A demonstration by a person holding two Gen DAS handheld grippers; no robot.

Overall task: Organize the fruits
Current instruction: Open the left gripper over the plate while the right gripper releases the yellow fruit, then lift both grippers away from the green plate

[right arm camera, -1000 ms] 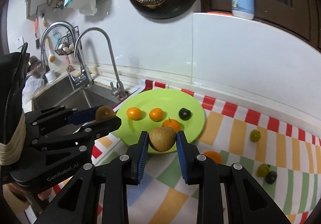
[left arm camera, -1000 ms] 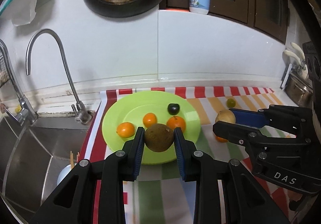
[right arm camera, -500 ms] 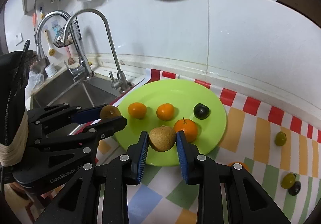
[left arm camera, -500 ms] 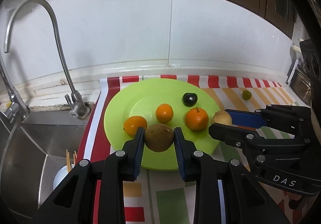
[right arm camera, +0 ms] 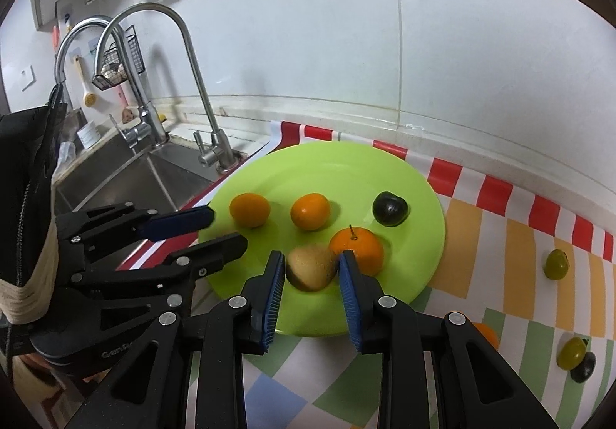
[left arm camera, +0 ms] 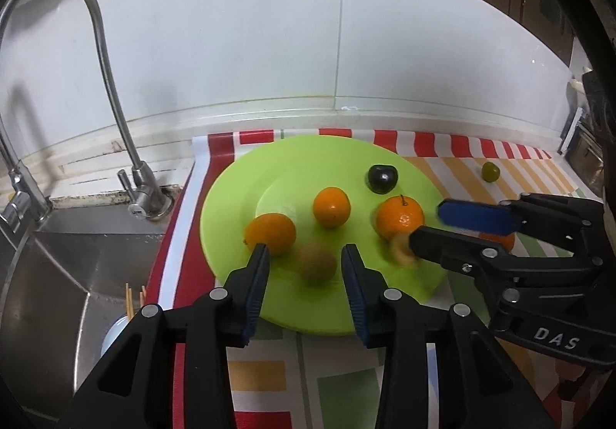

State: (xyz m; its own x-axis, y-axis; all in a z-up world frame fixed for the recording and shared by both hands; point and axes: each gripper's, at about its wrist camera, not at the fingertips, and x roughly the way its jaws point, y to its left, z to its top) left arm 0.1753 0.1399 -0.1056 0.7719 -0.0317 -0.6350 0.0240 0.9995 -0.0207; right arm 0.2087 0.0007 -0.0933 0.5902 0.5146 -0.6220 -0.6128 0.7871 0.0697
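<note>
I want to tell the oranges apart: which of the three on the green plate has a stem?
The rightmost round orange, nearest the dark plum on the lime-green plate. A thin stem stands on top; the other two oranges show none.

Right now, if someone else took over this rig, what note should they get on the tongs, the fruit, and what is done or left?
Left tongs: jaws opening, a blurred kiwi between the pads, not gripped, over the green plate.
Right tongs: shut on a second kiwi, low over the plate's near edge.
Done: three oranges and a dark plum lie on the plate.
Left: release both kiwis, then collect from the striped mat two green fruits, a dark fruit and a stray orange, partly hidden.
</note>
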